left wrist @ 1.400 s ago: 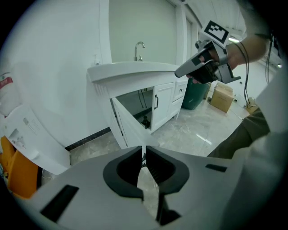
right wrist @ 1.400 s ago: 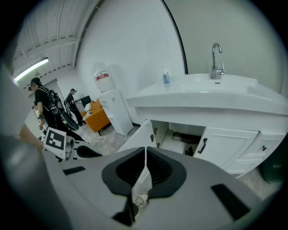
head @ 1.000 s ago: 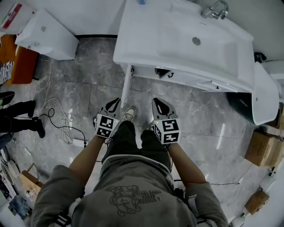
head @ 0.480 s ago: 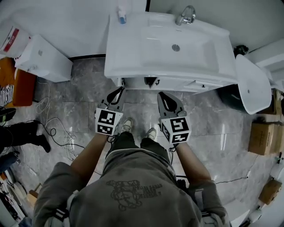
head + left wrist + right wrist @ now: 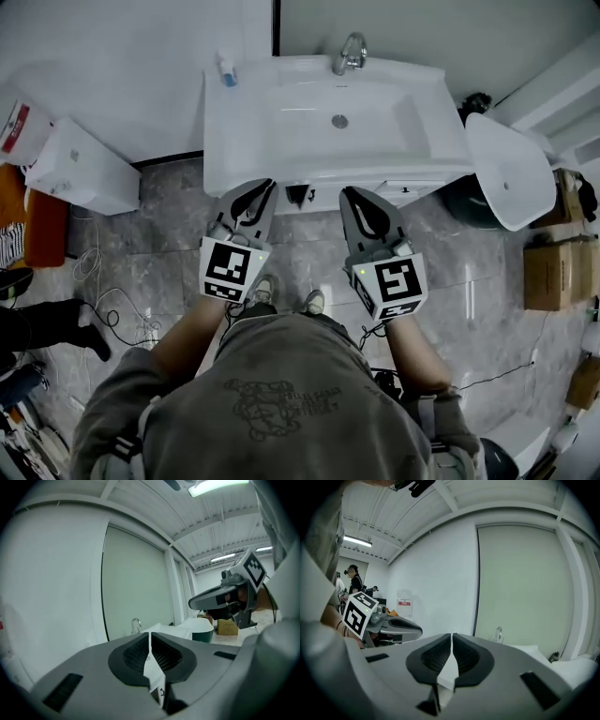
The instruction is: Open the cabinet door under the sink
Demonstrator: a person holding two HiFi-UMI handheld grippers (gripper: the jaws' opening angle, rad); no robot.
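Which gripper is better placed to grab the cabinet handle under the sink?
Left, probably: the left gripper sits nearer the dark cabinet handle than the right gripper. Both are shut and empty.

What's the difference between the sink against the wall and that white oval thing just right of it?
The sink is rectangular; the oval piece is rounded and smaller. The sink has a faucet at its back; the oval piece has none. The sink sits square to the wall; the oval piece lies askew, partly over a dark tub. Both are white with one small hole.
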